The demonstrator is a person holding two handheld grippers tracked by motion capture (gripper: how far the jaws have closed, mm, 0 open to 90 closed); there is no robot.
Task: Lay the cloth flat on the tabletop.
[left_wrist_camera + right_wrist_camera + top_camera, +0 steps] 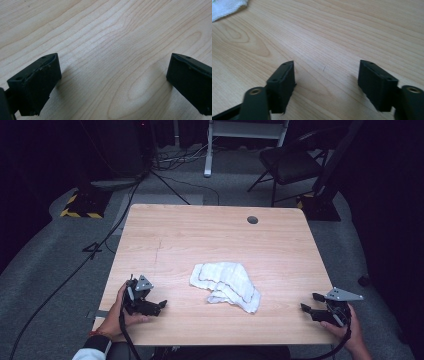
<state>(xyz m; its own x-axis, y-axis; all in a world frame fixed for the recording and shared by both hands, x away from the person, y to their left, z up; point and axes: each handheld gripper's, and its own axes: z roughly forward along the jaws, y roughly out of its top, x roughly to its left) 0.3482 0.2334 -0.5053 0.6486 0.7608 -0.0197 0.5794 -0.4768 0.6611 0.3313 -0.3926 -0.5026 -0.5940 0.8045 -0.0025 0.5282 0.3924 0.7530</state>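
Bench [215,235] of pale wood grain lies before us, with a crumpled white cloth [226,286] resting a little near of its middle, roughly between our two hands. The cloth is bunched and folded over itself, its lower right end trailing toward the near edge. A small round dark hole [252,220] sits in the bench top near the far edge, right of centre.

We hold the left hand-held gripper [161,305] at the near left corner, low over the wood, well apart from the cloth. Our left hand [117,312] wraps its body from behind. In the left gripper view its jaws stand wide apart with only bare bench [110,50] between them, gripping nothing.

We hold the right hand-held gripper [311,302] at the near right corner, also well apart from the cloth, our right hand [350,332] behind it at the bench edge. In the right gripper view its jaws are likewise spread, nothing between them but wood grain [327,50], and a corner of the white cloth [227,7] shows at the far left.

Beyond the bench, on the grey floor [60,265], we see cables [100,245], a dark chair [290,162] at the far right, and a yellow-and-black striped base [80,207] at the far left.
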